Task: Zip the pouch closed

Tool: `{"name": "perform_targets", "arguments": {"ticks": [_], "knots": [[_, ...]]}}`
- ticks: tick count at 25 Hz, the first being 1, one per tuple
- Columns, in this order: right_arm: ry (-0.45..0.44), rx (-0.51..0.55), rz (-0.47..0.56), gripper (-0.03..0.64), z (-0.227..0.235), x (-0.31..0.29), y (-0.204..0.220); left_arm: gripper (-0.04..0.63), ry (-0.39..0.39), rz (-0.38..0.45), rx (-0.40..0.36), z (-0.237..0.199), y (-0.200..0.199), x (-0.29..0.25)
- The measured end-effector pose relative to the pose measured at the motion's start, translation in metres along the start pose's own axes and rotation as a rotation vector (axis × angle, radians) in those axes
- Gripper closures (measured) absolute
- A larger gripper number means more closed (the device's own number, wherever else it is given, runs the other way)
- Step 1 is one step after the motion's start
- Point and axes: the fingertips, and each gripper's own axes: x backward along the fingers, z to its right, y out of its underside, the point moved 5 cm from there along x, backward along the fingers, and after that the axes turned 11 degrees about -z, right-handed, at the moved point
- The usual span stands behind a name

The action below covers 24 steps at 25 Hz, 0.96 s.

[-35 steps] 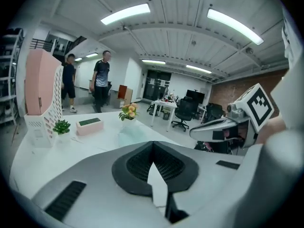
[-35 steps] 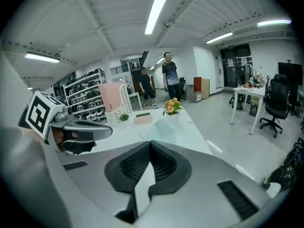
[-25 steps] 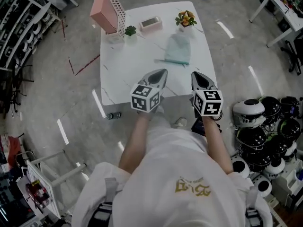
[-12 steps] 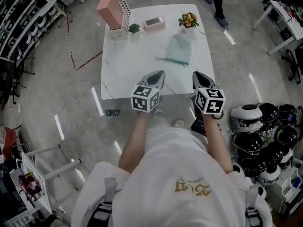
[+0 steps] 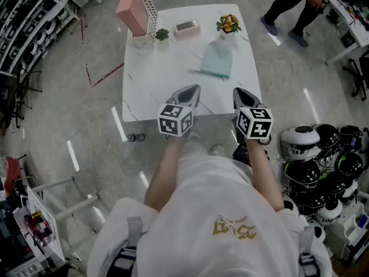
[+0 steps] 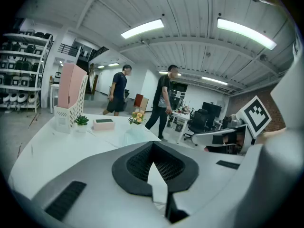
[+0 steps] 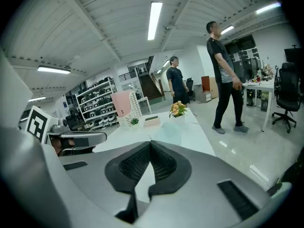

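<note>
The pale teal pouch [image 5: 218, 59] lies flat on the white marble table [image 5: 155, 74], towards its far right. My left gripper [image 5: 195, 89] hovers over the near table edge, well short of the pouch, its jaws shut on nothing. My right gripper [image 5: 238, 92] is level with it at the near right corner, also shut and holding nothing. In the left gripper view the pouch [image 6: 134, 135] shows beyond the closed jaws [image 6: 152, 144]. In the right gripper view the pouch [image 7: 167, 132] lies straight ahead of the closed jaws [image 7: 150, 143].
A pink file holder [image 5: 136, 10], a small green plant [image 5: 162, 34], a pink box [image 5: 187, 27] and a flower pot [image 5: 228, 23] line the table's far edge. Several helmets [image 5: 317, 154] are stacked on the floor at right. A person [image 5: 295, 3] walks beyond the table.
Both grippers have kept their places and stay shut. A person in the background has walked from behind the table towards the right.
</note>
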Motion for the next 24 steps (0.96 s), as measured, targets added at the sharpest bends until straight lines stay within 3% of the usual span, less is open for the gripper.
{"name": "perform_targets", "arguments": {"ticks": [24], "knots": [[-0.016,0.007,0.007,0.604,0.001,0.009,0.007,0.578,-0.006,-0.004,0.005,0.009,0.004,0.002]]}}
